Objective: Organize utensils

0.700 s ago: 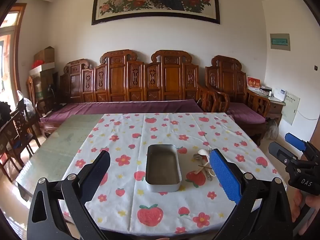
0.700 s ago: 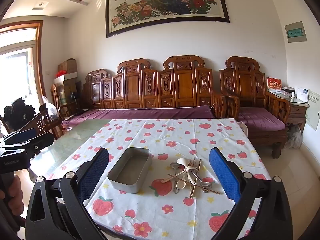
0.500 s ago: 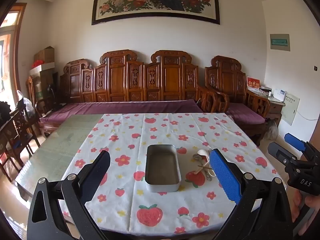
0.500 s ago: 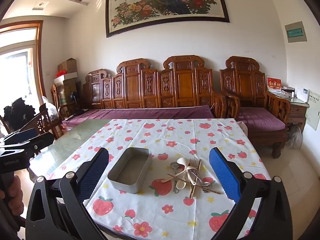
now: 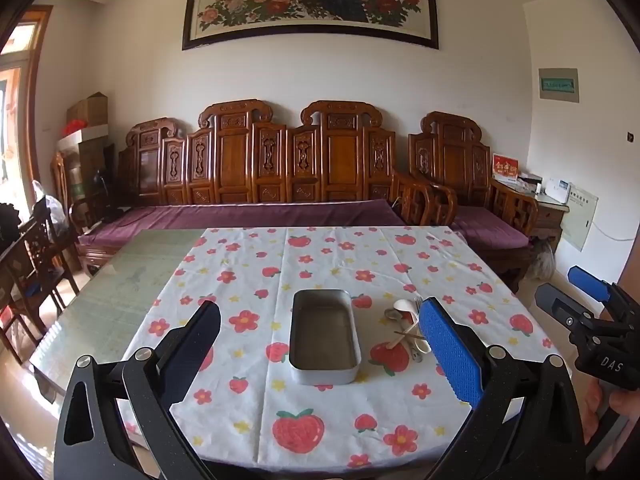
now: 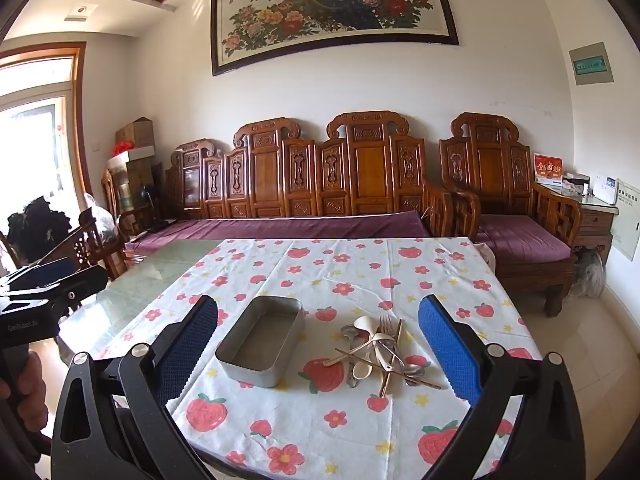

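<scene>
A tangled pile of utensils [image 6: 380, 350] lies on a strawberry-print tablecloth [image 6: 340, 276], just right of an empty metal tin [image 6: 262, 346]. Both the left gripper [image 5: 320, 344] and right gripper [image 6: 318, 344] hover short of the table, jaws wide, holding nothing. The pile sits ahead of the right gripper; best to lift one loose top piece by its handle.
</scene>
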### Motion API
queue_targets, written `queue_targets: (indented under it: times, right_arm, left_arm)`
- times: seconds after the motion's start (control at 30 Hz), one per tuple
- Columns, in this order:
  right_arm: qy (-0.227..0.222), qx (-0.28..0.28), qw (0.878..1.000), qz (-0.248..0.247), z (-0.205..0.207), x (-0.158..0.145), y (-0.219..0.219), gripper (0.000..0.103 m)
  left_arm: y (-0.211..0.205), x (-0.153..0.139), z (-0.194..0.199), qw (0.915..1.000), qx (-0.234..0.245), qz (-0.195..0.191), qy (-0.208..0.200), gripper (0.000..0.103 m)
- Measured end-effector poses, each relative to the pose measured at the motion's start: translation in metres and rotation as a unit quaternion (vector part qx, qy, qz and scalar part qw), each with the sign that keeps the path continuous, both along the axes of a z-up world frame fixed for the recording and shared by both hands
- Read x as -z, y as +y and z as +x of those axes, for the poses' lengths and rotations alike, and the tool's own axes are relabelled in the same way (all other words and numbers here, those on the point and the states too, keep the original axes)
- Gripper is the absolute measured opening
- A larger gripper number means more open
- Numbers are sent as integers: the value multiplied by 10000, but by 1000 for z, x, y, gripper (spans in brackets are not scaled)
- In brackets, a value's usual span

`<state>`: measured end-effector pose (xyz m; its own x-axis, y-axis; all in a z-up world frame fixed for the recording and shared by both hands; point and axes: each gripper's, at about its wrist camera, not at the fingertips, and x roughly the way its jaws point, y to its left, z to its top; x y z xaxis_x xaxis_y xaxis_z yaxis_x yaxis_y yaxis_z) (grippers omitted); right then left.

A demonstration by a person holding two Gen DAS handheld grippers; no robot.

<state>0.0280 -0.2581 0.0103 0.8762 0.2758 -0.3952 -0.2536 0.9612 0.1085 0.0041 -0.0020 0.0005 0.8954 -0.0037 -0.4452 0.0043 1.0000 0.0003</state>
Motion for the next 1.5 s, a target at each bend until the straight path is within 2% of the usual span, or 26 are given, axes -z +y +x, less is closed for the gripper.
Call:
queue_targets:
  times: [1.5]
  right_arm:
    - [-28,-9,10000,19,-2,-1,-3,100]
  left_arm:
    - [-3,-1,-1,10000,19,-12,-34,97]
